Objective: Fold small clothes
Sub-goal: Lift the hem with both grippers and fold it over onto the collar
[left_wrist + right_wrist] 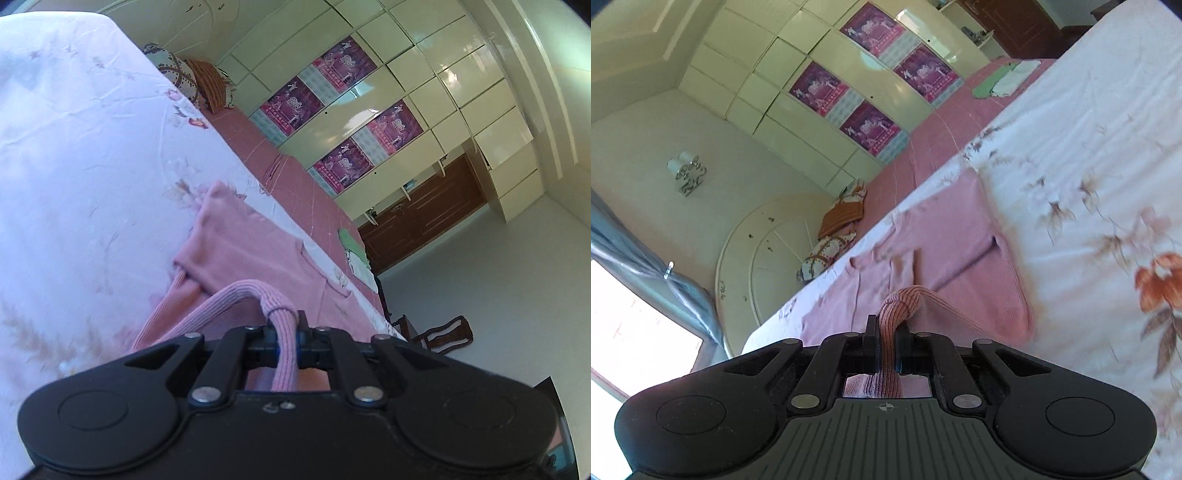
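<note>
The left gripper point(284, 332) pinches the ribbed hem of a pink knit top point(236, 236), and the right gripper point(888, 332) pinches the same hem further along. The rest of the top lies on the floral bedsheet point(1089, 129). To fold cleanly, both hands should carry the hem level and taut toward the far edge and lay it down square.

Bed sheet point(74, 166) is open and flat on the near side of the pink garment point(236, 236), nothing lying on it. Far edge: pillows point(192, 79) stacked at one end, folded green and white clothes point(1004, 79) at the other. Wardrobe wall point(369, 122) stands close behind the bed.
</note>
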